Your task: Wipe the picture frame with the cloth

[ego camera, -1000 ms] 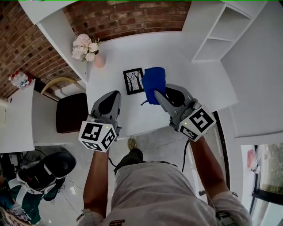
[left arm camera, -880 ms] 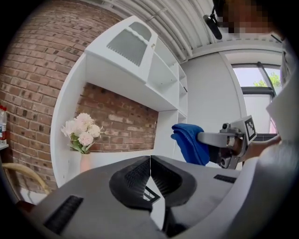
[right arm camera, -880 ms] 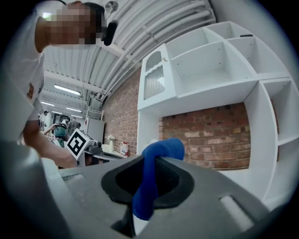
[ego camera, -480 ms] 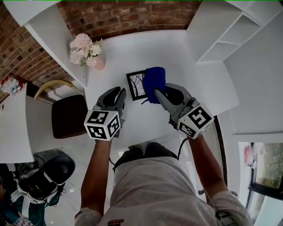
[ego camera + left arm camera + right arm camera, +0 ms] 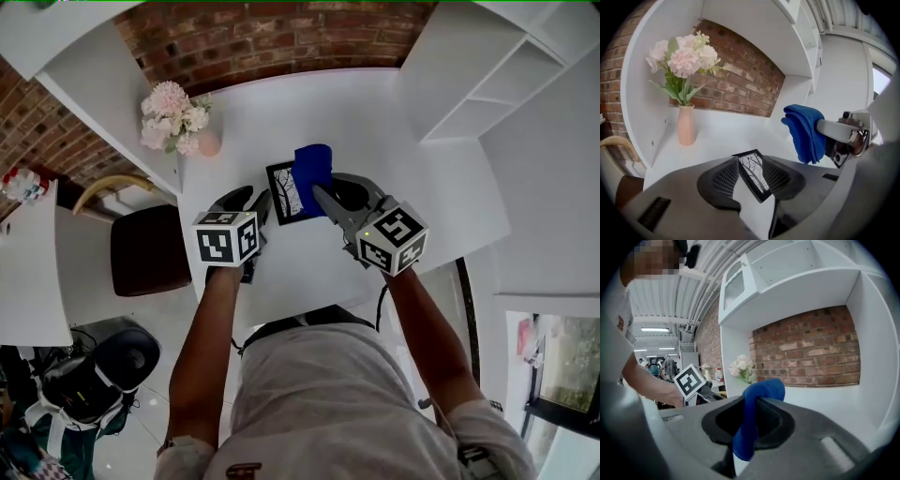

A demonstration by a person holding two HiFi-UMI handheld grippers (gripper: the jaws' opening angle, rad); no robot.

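1. One white desk (image 5: 375, 122) in a brick-backed alcove. One shelf unit (image 5: 487, 80) stands at its right and one brown chair (image 5: 150, 248) at its left.
2. Two tongs, one in each hand, with both forearms reached forward over the desk's near edge.
   - The left tongs (image 5: 251, 199) tip down toward the desk. Their jaws are opening, and the near corner of the picture frame (image 5: 282, 194) sits in the gap with neither pad pressing it.
   - The right tongs (image 5: 325, 184) point nearer level, jaws clamped on the cloth (image 5: 312, 172).
3. One pink vase of pale flowers (image 5: 187, 127) at the desk's back-left corner, well apart from the work.
4. One cloth, blue, hanging folded from the right tongs. In the head view it overlaps the frame's right side; contact cannot be told.
5. One picture frame, black-edged, lying flat mid-desk between the two tongs.
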